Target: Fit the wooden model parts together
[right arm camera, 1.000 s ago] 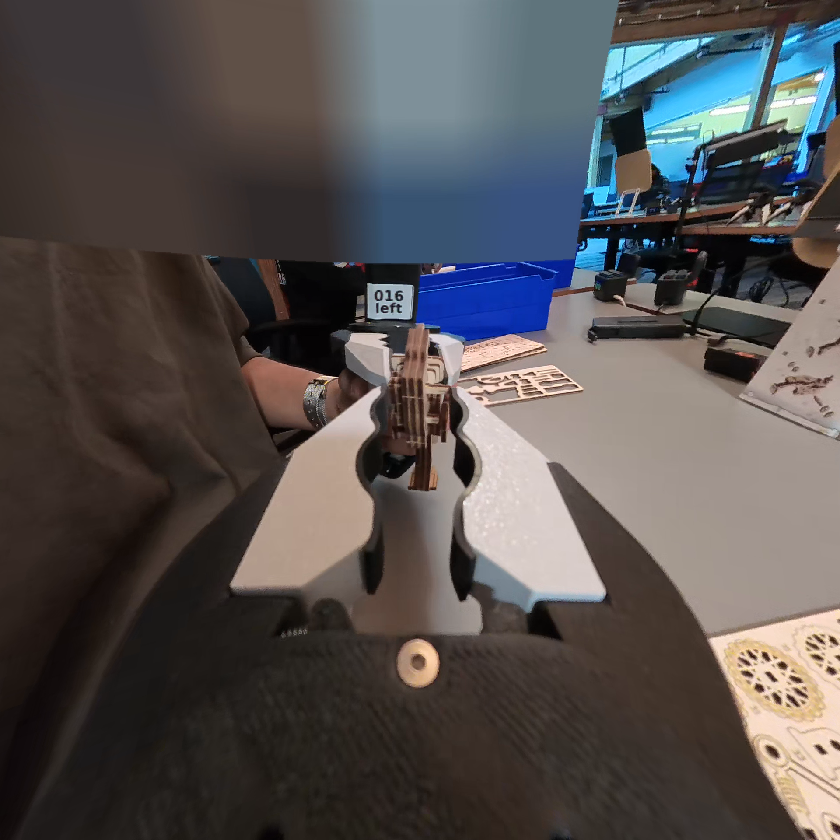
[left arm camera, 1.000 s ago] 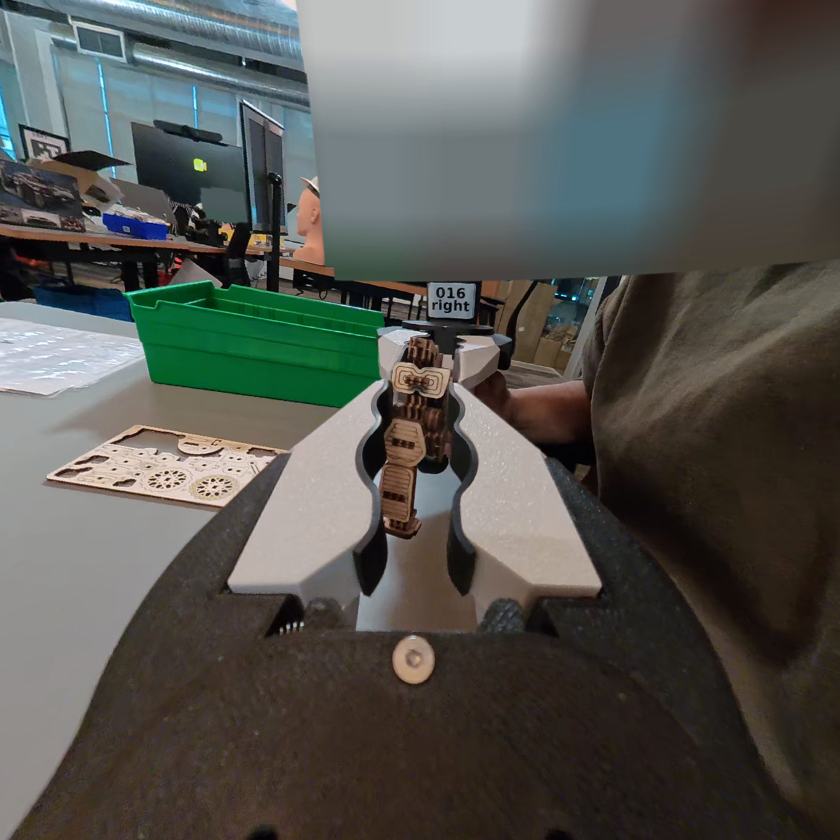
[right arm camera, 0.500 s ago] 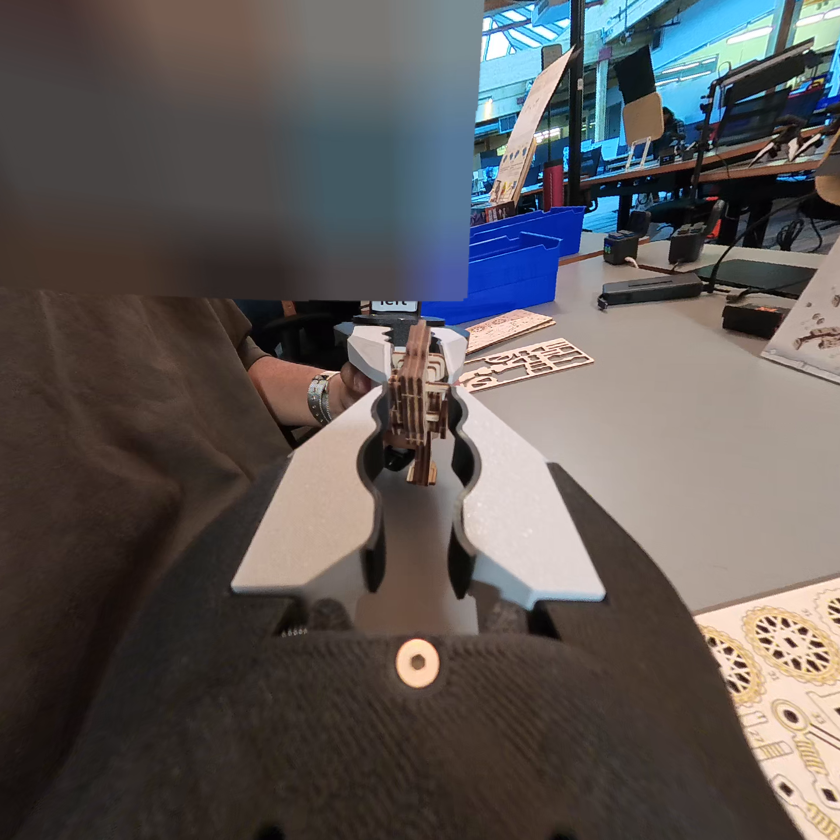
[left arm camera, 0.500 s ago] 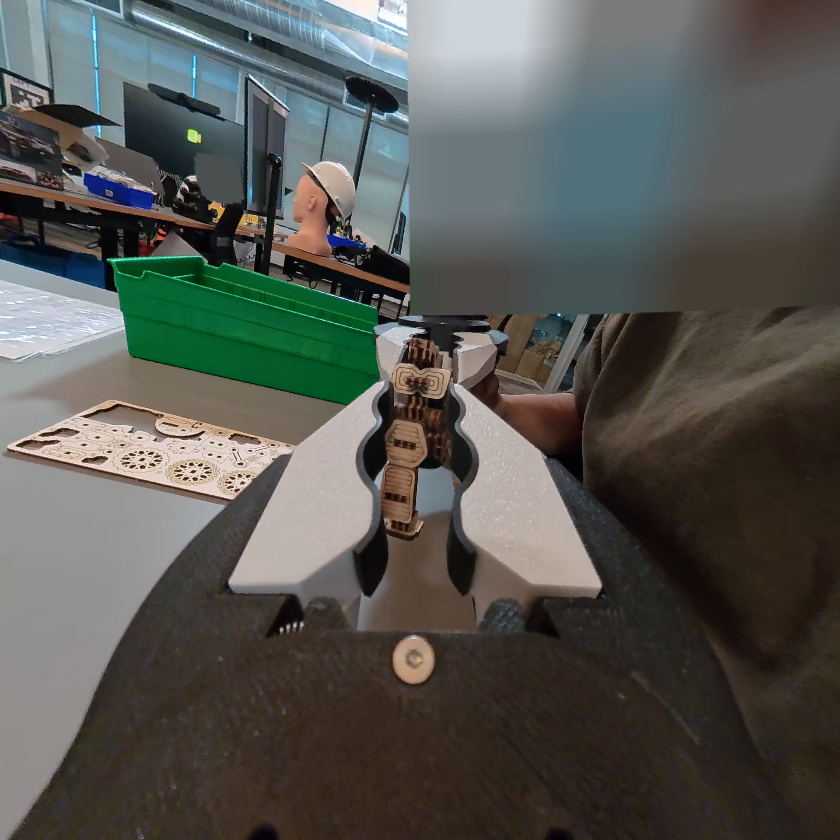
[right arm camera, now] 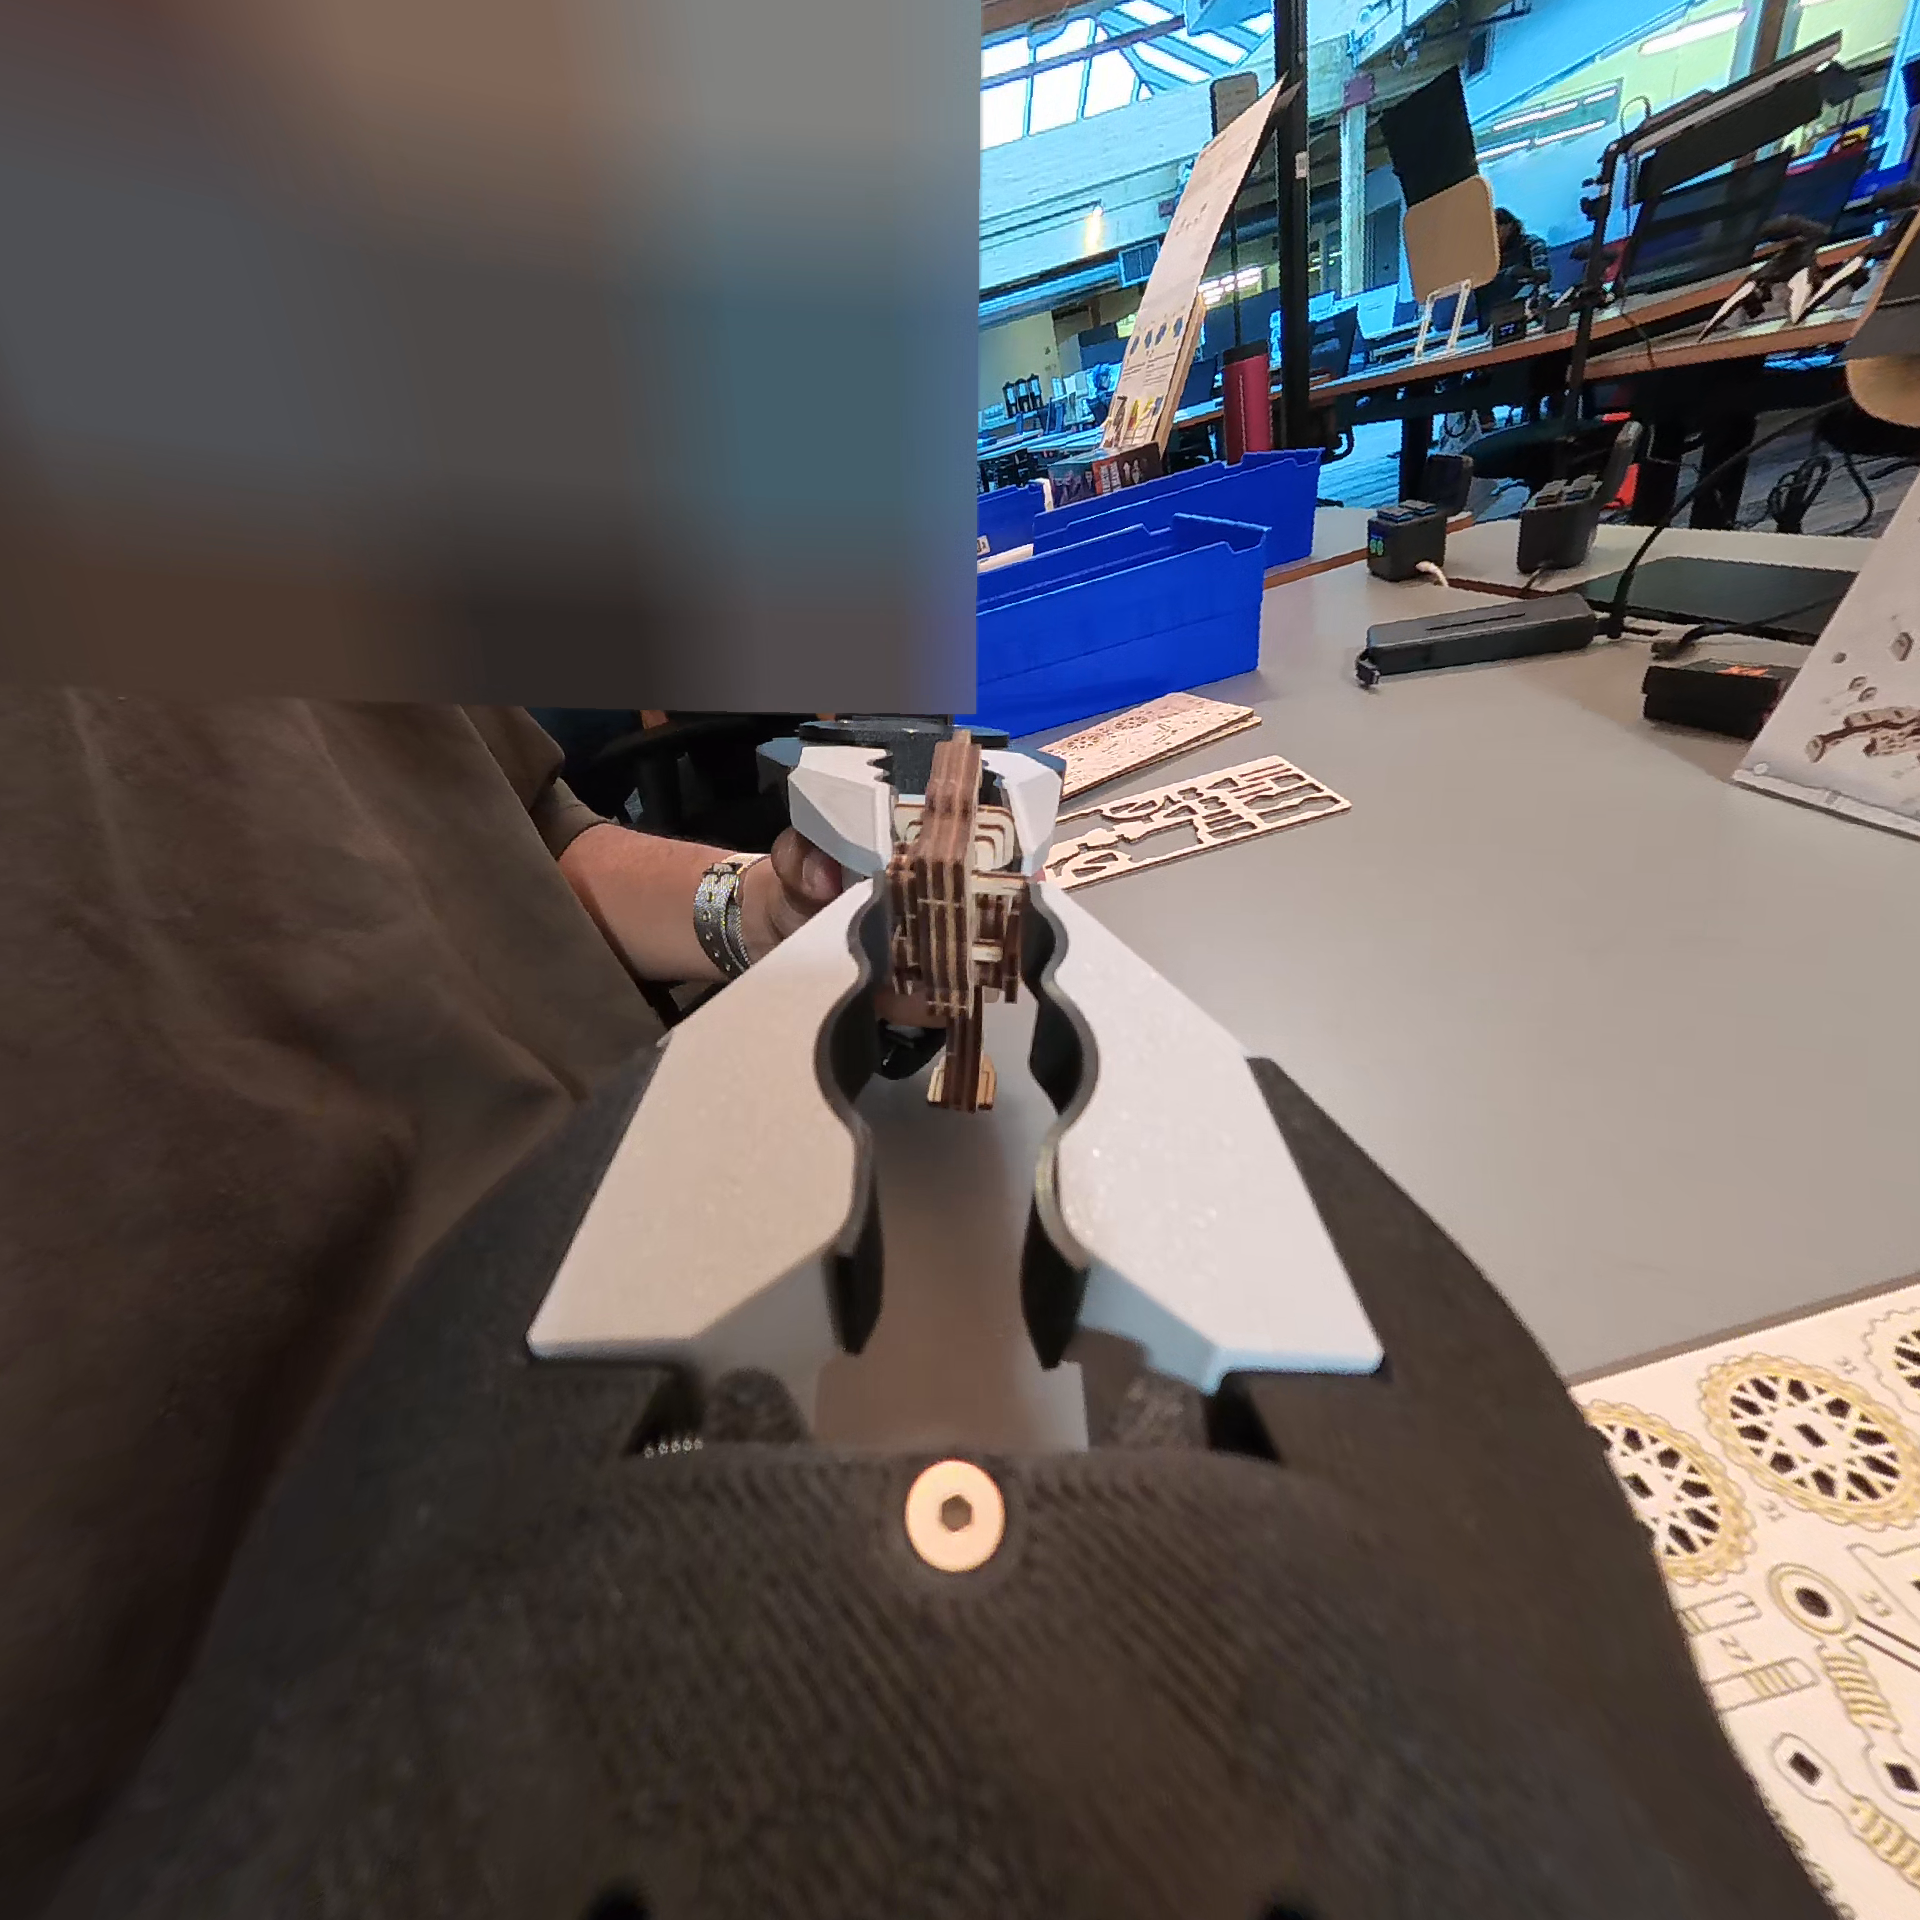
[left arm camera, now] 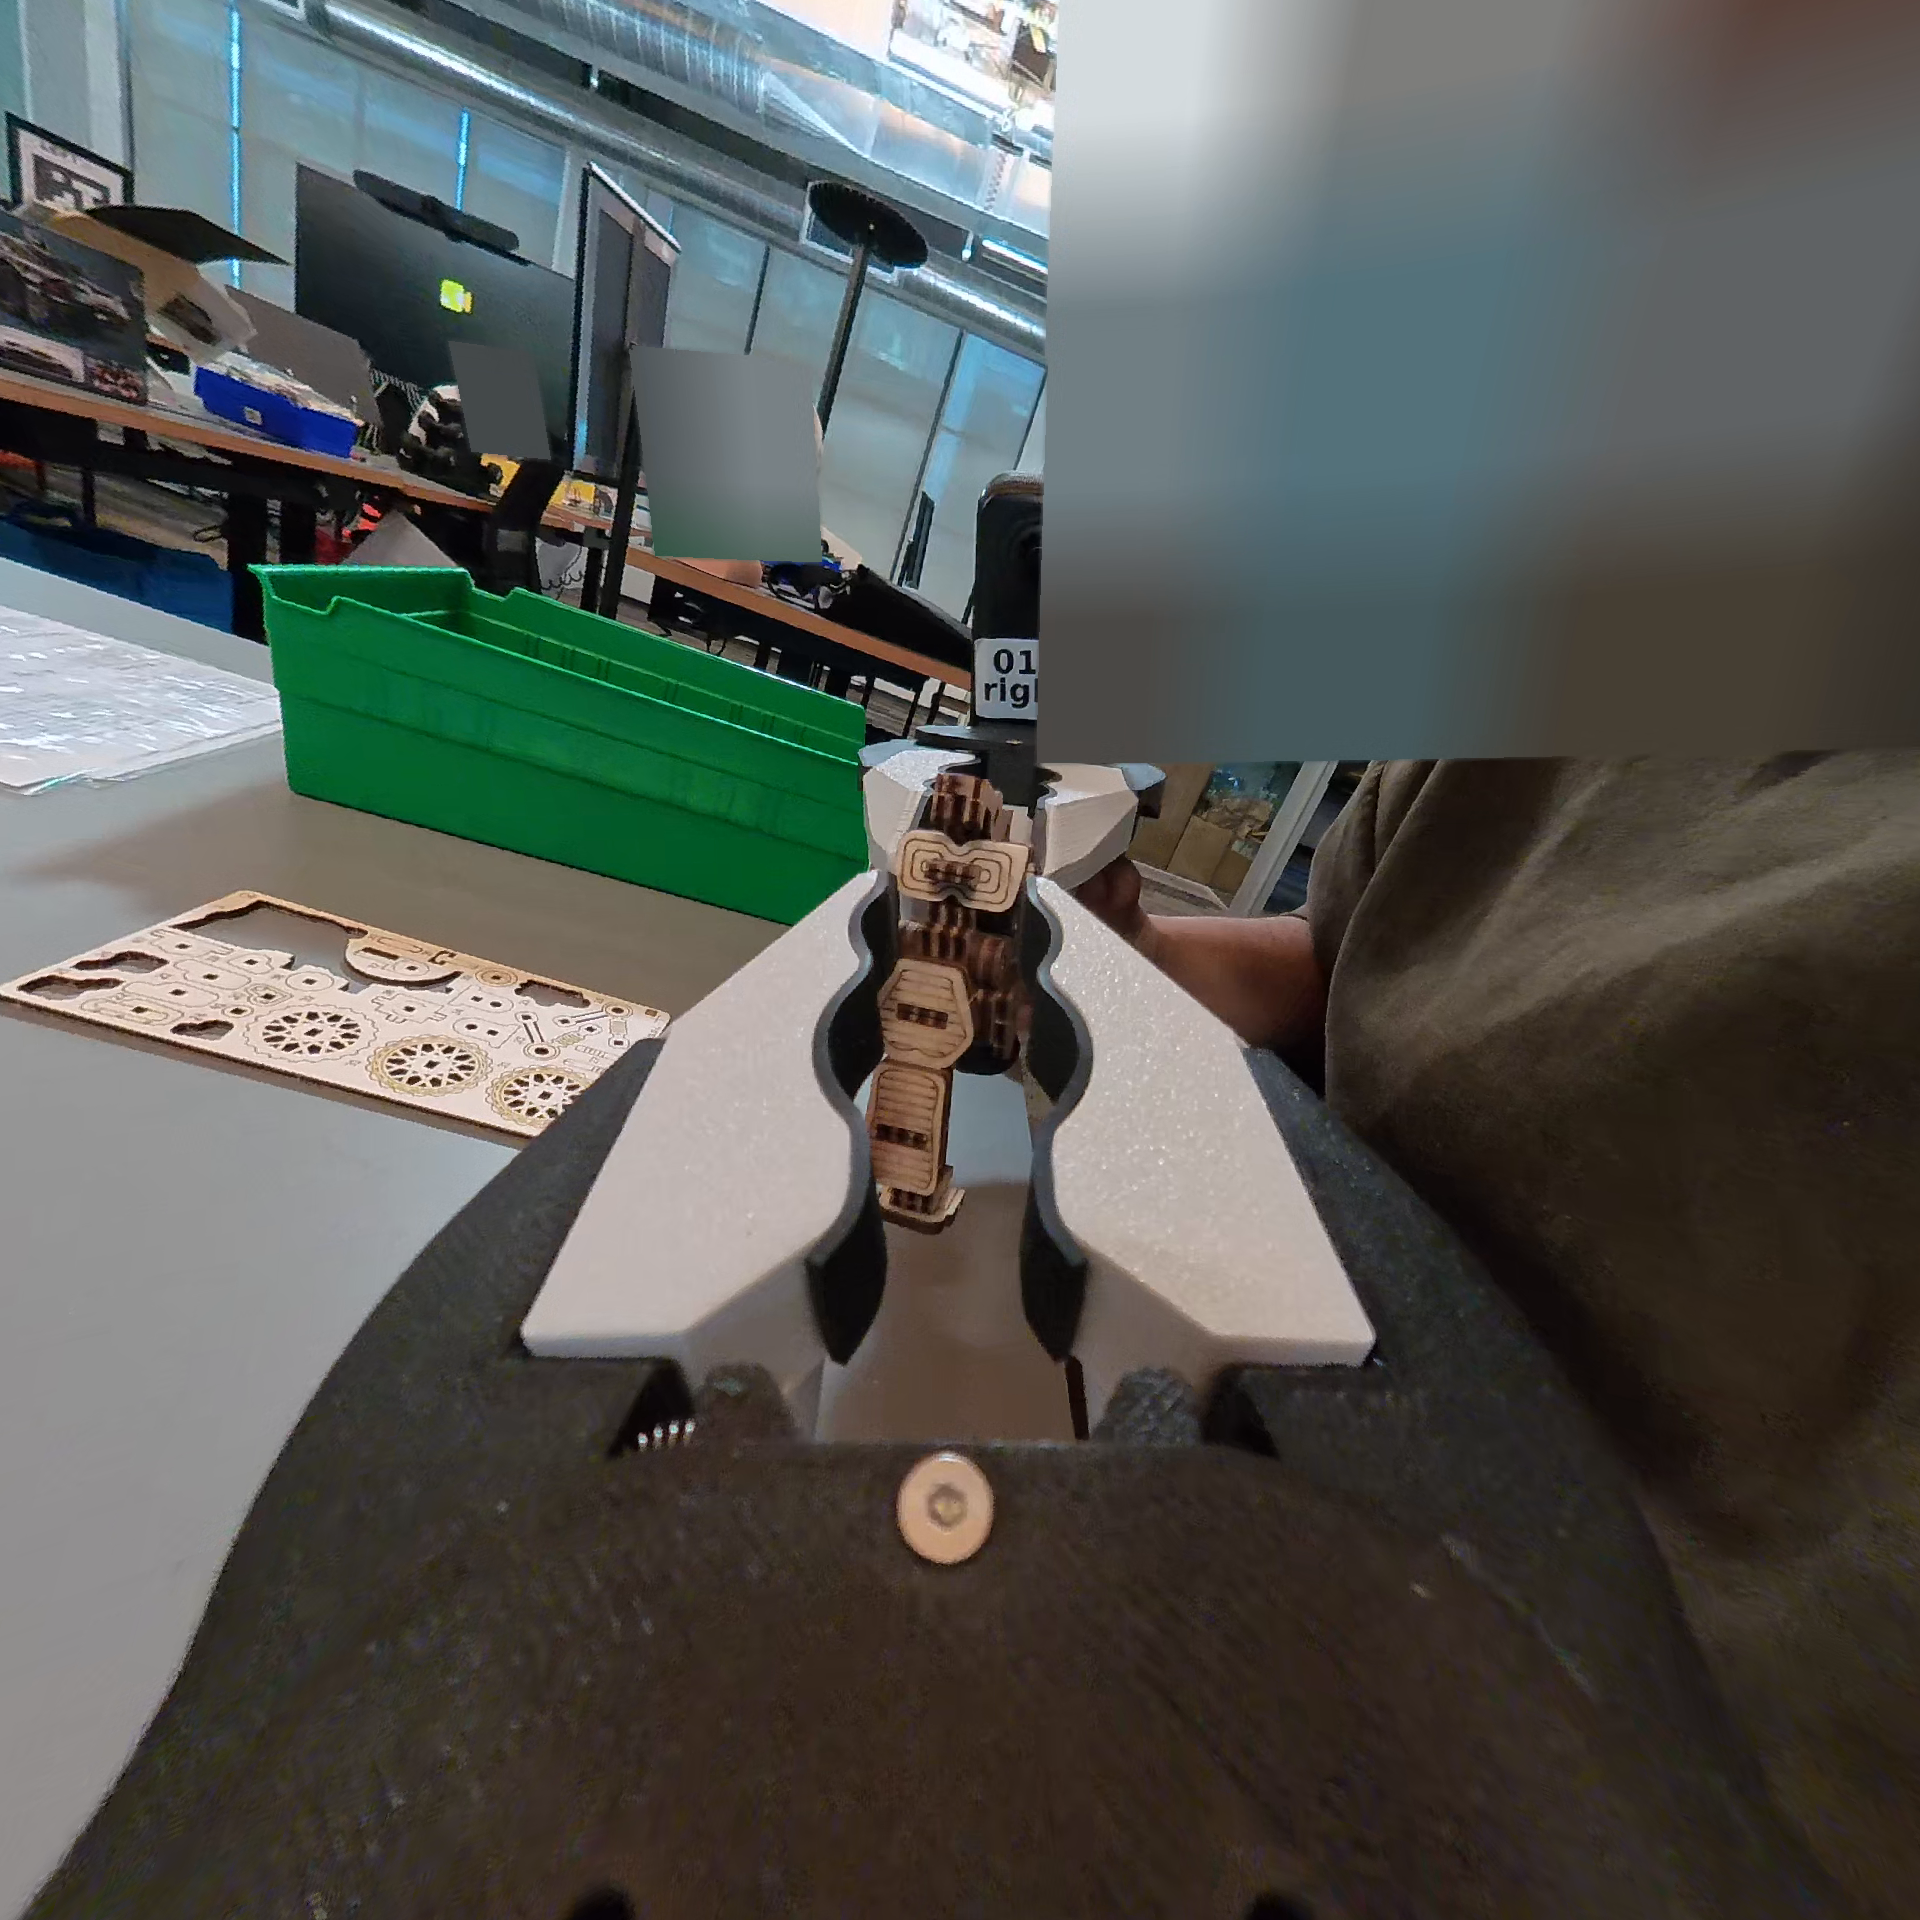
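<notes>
Grippers meet tip to tip over the grey table, both clamped on one wooden model assembly.

Left gripper (left arm camera: 956, 894) pinches the wooden model assembly (left arm camera: 940, 997) between nearly closed fingers, facing the right gripper (left arm camera: 992, 821); its view alone shows the green bin (left arm camera: 540, 727) and a wheel-pattern parts sheet (left arm camera: 343, 1013). Right gripper (right arm camera: 956, 904) grips the same assembly (right arm camera: 951, 935) against the left gripper (right arm camera: 920, 805); only there appear blue bins (right arm camera: 1122, 613) and a punched-out sheet (right arm camera: 1195, 821).

- White printed label (left arm camera: 1006, 681) sits on the far gripper's black mount, half cut off by the blur patch.
- Leaning poster board (right arm camera: 1195, 260) behind the blue bins (right arm camera: 1122, 613) carries print, too small to read.
</notes>
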A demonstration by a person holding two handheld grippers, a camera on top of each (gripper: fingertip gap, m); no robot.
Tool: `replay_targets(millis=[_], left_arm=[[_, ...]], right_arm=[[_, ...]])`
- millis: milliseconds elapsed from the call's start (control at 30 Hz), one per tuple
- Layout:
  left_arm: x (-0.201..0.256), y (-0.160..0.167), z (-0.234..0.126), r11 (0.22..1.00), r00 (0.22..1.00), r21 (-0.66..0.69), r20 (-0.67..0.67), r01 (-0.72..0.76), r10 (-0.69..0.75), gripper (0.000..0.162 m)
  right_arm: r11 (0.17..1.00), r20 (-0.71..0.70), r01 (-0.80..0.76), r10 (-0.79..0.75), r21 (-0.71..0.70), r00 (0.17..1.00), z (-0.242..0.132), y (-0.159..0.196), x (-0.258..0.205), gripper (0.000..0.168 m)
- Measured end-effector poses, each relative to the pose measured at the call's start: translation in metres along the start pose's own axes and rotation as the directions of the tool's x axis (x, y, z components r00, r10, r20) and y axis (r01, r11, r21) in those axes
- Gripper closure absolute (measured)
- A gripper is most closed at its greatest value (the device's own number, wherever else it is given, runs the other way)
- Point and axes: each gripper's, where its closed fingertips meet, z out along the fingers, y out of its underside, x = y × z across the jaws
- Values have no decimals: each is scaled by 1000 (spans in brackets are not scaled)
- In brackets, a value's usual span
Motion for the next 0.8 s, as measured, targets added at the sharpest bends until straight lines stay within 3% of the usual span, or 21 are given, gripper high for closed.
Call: replay_targets(millis=[300,667,700,767,800], left_arm=[[4,-4,-3,1000,999,21,-29,-18,19,141],[9,-4,-2,999,997,20,-52,-50,51,141],[8,-4,-2,999,998,21,-46,-49,50,141],[3,-3,-2,999,999,12,-20,-48,49,141],[5,-3,-3,998,998,15,-38,-53,54,141]], right_arm=[[998,-20,43,-42,48,999,4,-6,-4,143],[997,-89,4,2,73,996,4,-7,9,106],[997,-89,6,1,73,996,4,-7,9,109],[998,-35,19,-17,60,999,5,-7,-2,143],[998,-22,29,-28,54,999,6,-7,-6,143]])
